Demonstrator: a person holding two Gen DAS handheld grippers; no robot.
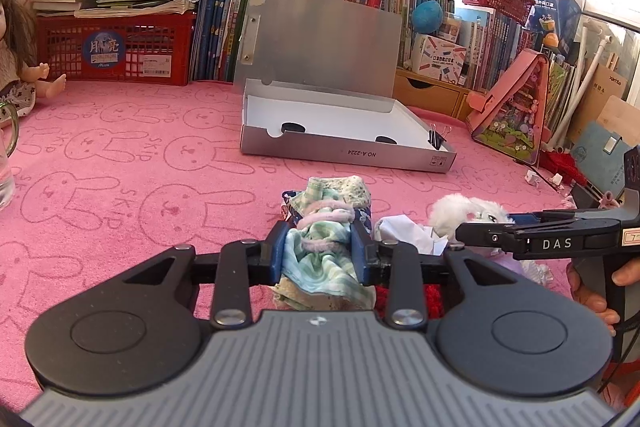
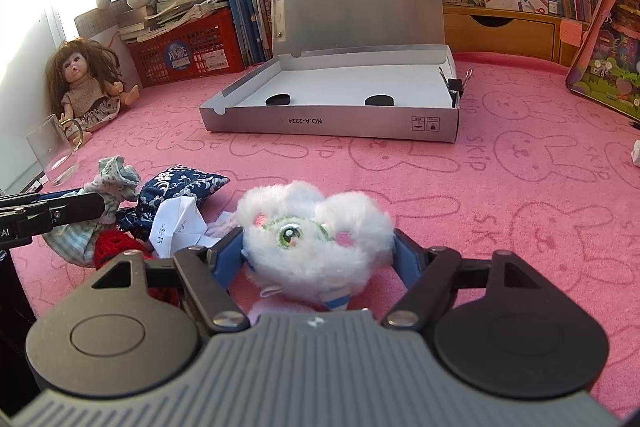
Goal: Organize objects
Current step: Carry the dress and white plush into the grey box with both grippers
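In the left wrist view my left gripper (image 1: pixel 322 239) is shut on a green checked cloth bundle (image 1: pixel 324 203) tied with a pink fuzzy band; both blue pads press its sides. In the right wrist view a white fluffy plush toy (image 2: pixel 312 227) with a green eye sits between the blue pads of my right gripper (image 2: pixel 318 247), which press into its fur. The open silver box (image 1: pixel 348 155) lies further back on the pink rabbit-print mat, lid upright, two black discs inside. The right gripper's finger (image 1: pixel 480 231) reaches in from the right, beside the plush (image 1: pixel 468 211).
A blue patterned pouch (image 2: pixel 180 183), a crumpled paper slip (image 2: pixel 180 223) and something red and knitted (image 2: pixel 116 247) lie between the grippers. A glass mug (image 2: pixel 52 151) and a doll (image 2: pixel 86 87) stand at the left. Books, a red crate (image 1: pixel 112 51) and plush toys line the back.
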